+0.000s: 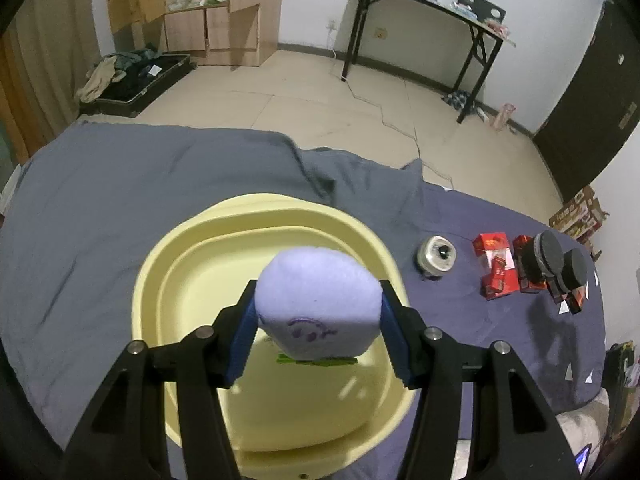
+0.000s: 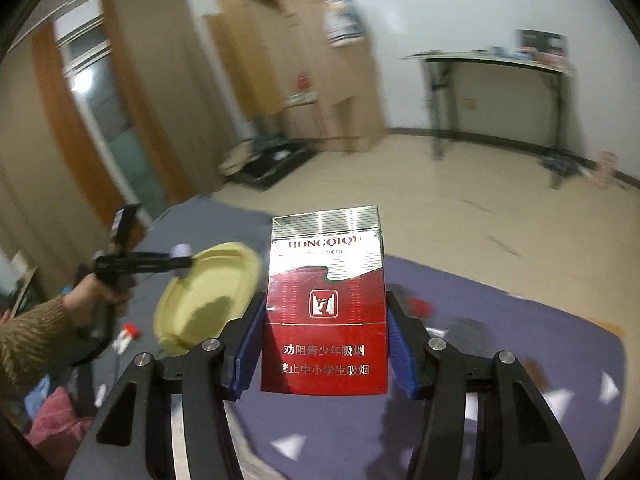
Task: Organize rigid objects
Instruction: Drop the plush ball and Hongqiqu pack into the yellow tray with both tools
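Note:
My left gripper (image 1: 318, 320) is shut on a lilac padded object (image 1: 318, 304) and holds it above a pale yellow basin (image 1: 192, 264) on the bed. My right gripper (image 2: 325, 344) is shut on a red and silver cigarette pack (image 2: 325, 304), held upright above the bed. In the right wrist view the basin (image 2: 224, 280) lies to the left, with the left gripper (image 2: 182, 262) over it. In the left wrist view a round silver tin (image 1: 437, 257), red packs (image 1: 496, 266) and black round-topped items (image 1: 560, 258) lie right of the basin.
The bed has a grey cover (image 1: 140, 184) and a purple sheet (image 1: 500, 340). Beyond it are tiled floor, an open suitcase (image 1: 132, 80), a wooden cabinet (image 1: 224, 20) and a black-legged table (image 1: 424, 20). A small red and white item (image 2: 128, 334) lies by the basin.

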Demonstrator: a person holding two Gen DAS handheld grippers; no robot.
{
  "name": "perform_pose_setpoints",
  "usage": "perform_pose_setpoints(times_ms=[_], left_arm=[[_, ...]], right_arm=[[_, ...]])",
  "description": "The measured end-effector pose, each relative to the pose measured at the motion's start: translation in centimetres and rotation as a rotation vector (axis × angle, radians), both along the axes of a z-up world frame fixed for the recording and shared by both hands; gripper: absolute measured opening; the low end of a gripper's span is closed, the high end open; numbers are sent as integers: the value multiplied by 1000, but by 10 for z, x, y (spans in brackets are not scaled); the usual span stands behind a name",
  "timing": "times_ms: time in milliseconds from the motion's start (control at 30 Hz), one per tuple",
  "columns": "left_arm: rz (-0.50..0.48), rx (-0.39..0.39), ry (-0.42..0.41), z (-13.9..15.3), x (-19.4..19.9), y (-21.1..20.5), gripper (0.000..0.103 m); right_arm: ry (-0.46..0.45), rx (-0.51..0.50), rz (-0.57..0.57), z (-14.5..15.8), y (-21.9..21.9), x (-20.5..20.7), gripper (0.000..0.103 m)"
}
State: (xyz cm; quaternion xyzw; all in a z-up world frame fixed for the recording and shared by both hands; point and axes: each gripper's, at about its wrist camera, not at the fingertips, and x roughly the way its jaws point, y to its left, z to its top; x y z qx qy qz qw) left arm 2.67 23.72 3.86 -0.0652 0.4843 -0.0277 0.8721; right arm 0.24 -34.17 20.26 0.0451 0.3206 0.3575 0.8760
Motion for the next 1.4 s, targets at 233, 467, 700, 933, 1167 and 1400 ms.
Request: perform_pose_setpoints(times_ms=[233,467,700,933,1167,1400], left_arm=[[56,6,57,-41,5,34,58],[84,40,130,-82,34,52,58],[142,-13,162,-100,38,80,58],[133,-40,151,-113,27,96,60],[141,-79,118,-98,22,95,103],[75,-49,16,-36,27,49,103]], right_arm=[[173,-97,239,-54,156,12,55],[175,-249,324,-104,290,14,55],[139,-386,376,-136,380,4,54],[144,-470,380,-167,415,0,55],[110,-446,383,-152,415,-6,102],[28,-280,242,-63,316,-1,103]])
